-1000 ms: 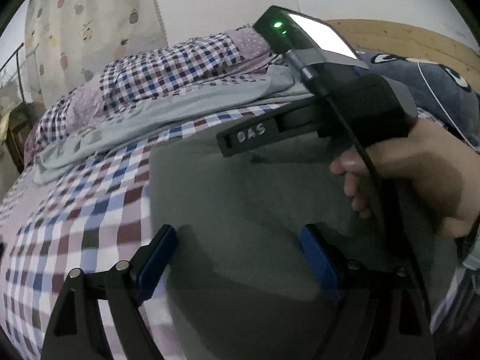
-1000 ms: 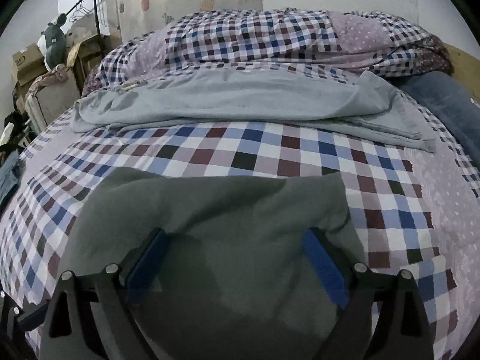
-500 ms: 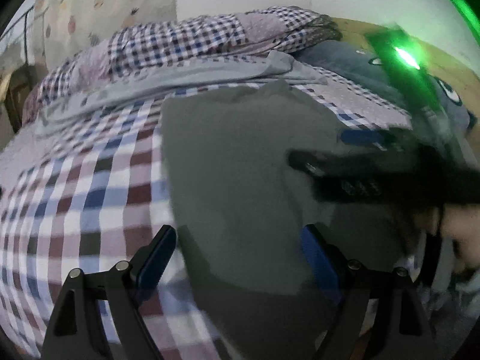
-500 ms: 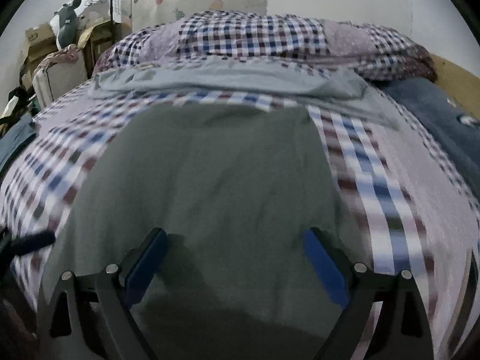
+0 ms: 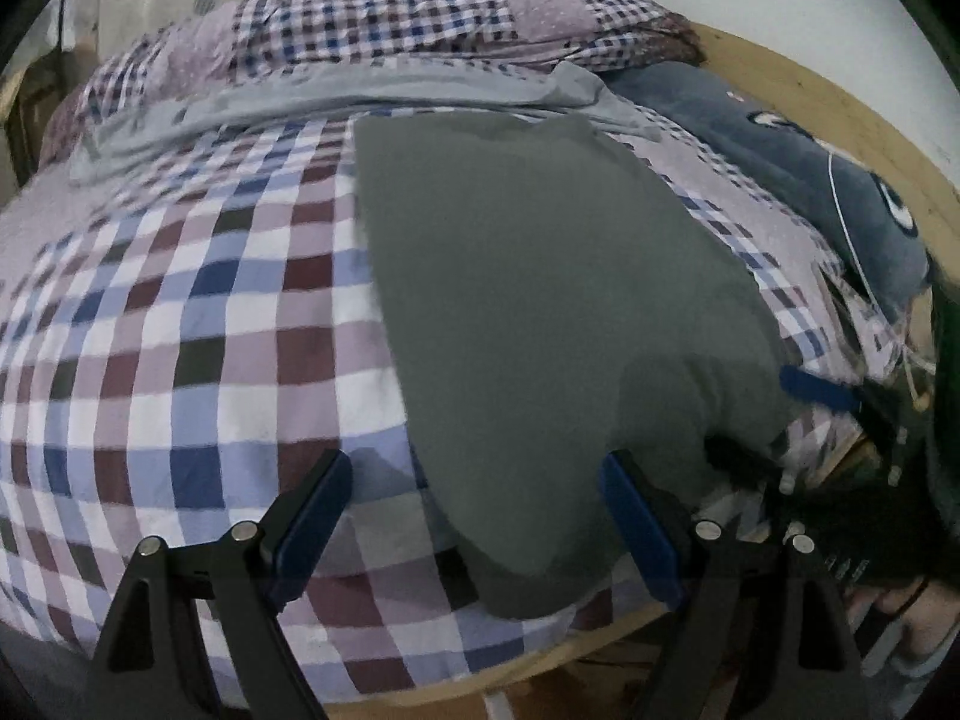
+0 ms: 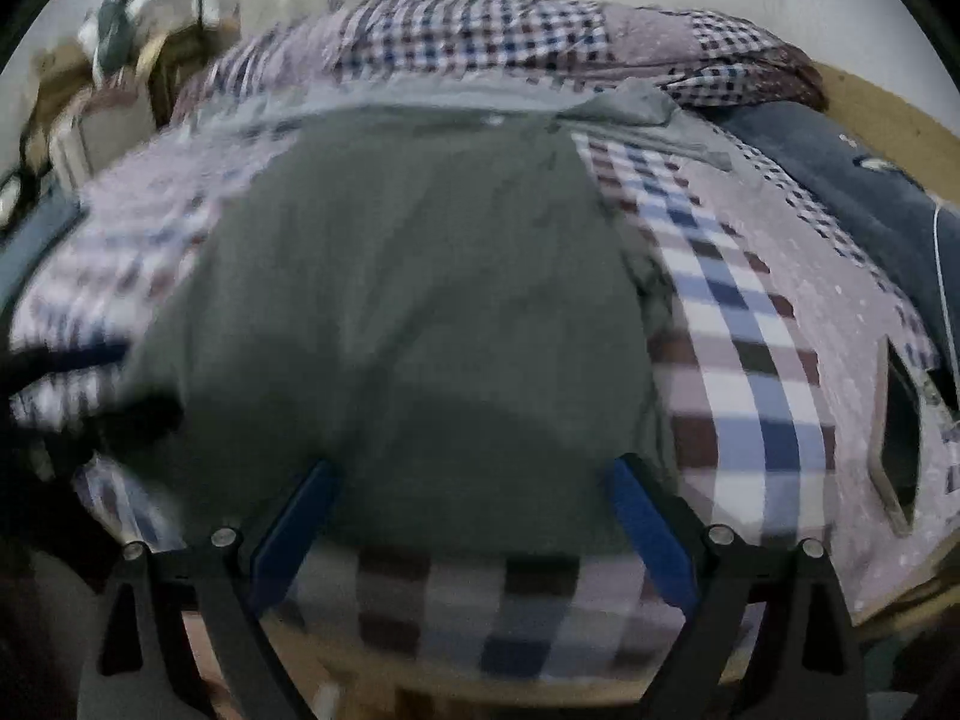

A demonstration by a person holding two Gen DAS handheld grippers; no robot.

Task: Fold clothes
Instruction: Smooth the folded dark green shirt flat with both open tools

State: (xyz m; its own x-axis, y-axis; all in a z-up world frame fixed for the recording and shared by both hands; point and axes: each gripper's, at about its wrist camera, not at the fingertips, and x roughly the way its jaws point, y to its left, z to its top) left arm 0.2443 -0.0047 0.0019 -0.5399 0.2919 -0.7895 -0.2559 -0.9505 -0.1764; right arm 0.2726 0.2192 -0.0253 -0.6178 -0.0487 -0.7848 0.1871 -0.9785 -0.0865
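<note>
While my bed (image 5: pixel 180 324) fills both views under its checked purple, blue and maroon sheet, a dark grey-green garment (image 5: pixel 540 300) lies flat on it, its near end drooping over the mattress edge. Behind it a pale grey garment (image 5: pixel 372 90) stretches across the bed in front of the bunched checked quilt (image 5: pixel 420 18). A navy plush pillow (image 5: pixel 810 180) rests at the right. My left hand-held gripper (image 5: pixel 474 516) is spread above the near hem; my right hand-held gripper (image 6: pixel 468 522) is spread too, empty.
</note>
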